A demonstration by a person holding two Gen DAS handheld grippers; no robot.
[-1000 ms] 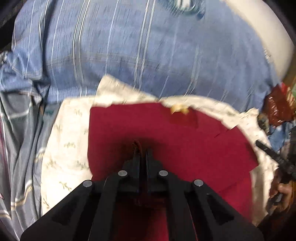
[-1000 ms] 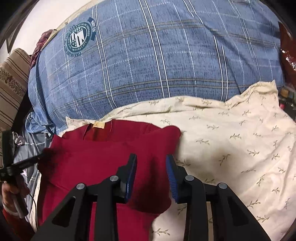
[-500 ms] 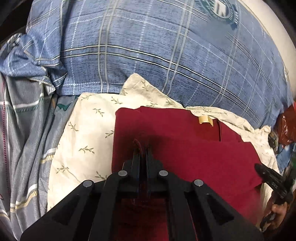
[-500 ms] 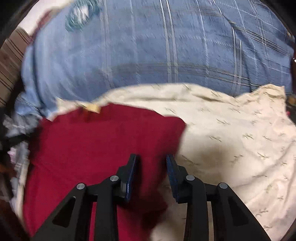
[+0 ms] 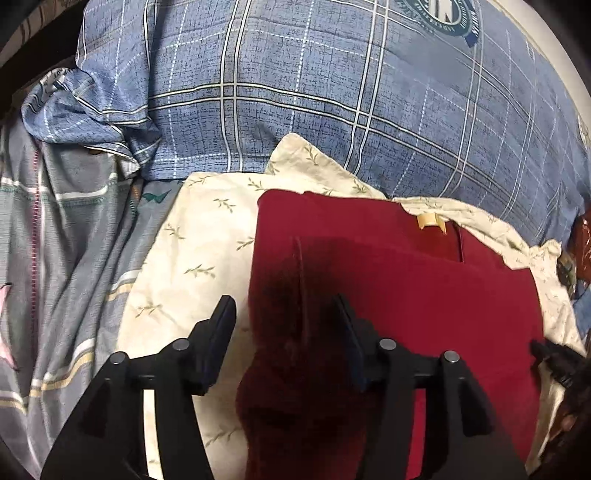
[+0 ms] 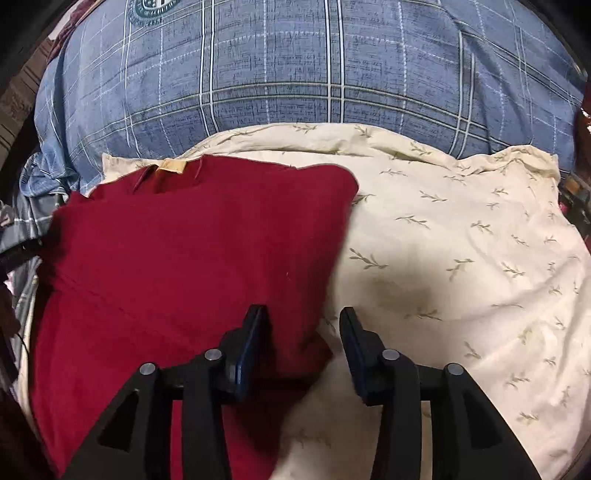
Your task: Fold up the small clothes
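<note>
1. Red garment [image 5: 424, 295] lies folded flat on a cream cloth w/ small leaf print [image 5: 192, 243]; the cloth sits on a bed in front of a big blue plaid pillow [image 5: 332, 92].
2. Same garment in right wrist view [image 6: 184, 251]: fills the left half of the frame, cream cloth [image 6: 461, 240] open to its right, blue pillow [image 6: 295, 66] behind both.
3. Tan label [image 5: 428, 220] shows at the garment's far edge, by the neckline; also seen in right view [image 6: 170, 166].
4. Left gripper [image 5: 284, 325]: jaws opening, clear gap btw them. Garment's left edge runs through the gap; the pads don't press on it. Left finger is over the cream cloth, right finger over the red fabric.
5. Right gripper [image 6: 303, 332]: jaws opening, apart. Garment's right edge sits in the gap near the left finger; can't see either pad pinching it. Right finger is over cream cloth.
6. A vertical fold seam runs down the red fabric just ahead of the left gripper, w/ shadow around it.
7. Grey striped bedding [image 5: 66, 258] bunched at far left of left view, beside the cream cloth.
8. Round crest print [image 5: 439, 16] on the pillow's top right corner in left view; top left in right view [image 6: 155, 11].
9. The right gripper's dark tip [image 5: 554, 360] shows at the right edge of left view, at the garment's right edge.
</note>
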